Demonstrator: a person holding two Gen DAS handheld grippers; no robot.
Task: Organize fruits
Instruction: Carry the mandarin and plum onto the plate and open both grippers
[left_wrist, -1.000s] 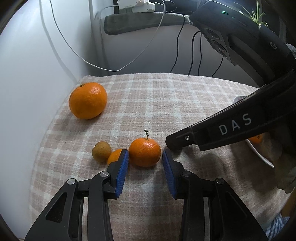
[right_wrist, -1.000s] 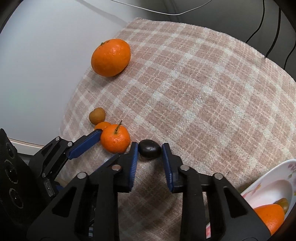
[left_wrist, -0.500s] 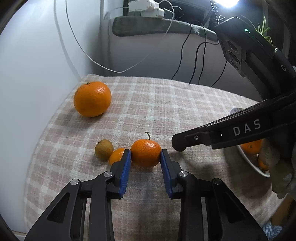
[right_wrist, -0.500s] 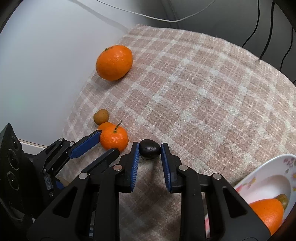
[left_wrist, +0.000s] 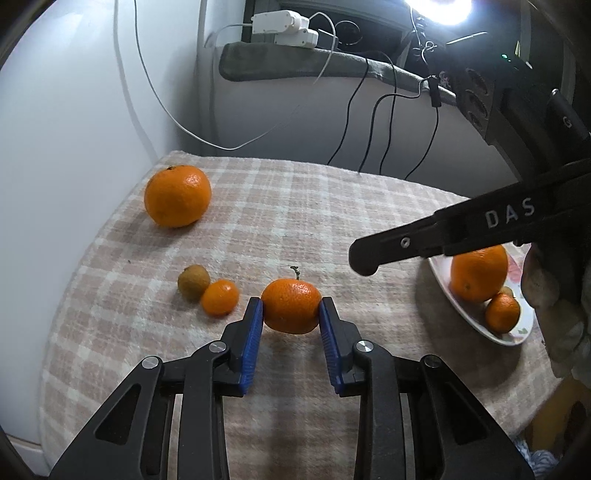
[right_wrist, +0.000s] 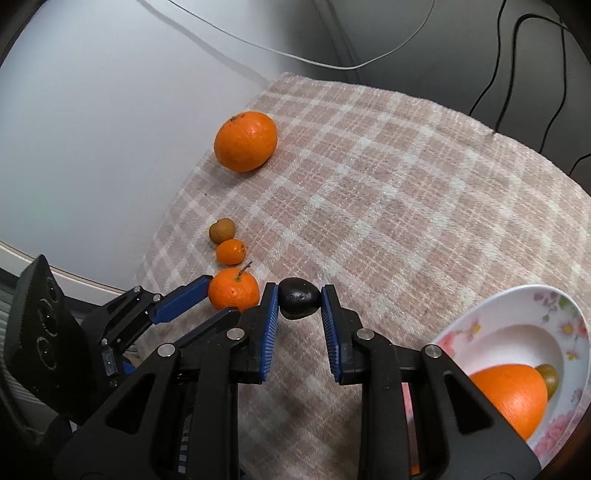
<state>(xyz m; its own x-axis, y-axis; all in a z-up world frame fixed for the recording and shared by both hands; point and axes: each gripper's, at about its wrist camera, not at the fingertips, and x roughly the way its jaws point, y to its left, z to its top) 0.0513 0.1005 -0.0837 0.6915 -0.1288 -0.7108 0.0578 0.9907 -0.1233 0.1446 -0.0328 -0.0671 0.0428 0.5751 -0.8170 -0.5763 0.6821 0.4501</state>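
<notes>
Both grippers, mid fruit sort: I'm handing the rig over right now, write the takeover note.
Left gripper: shut on the stemmed mandarin, pads on both sides.
Right gripper: shut on the dark fruit.
Plate, on the right: holds a large orange, a small brownish fruit and a small mandarin.
On the checked cloth: big orange at the far left, small brown fruit touching a small orange fruit.
Left to do: likely plate both held fruits, then the three on the cloth.
</notes>
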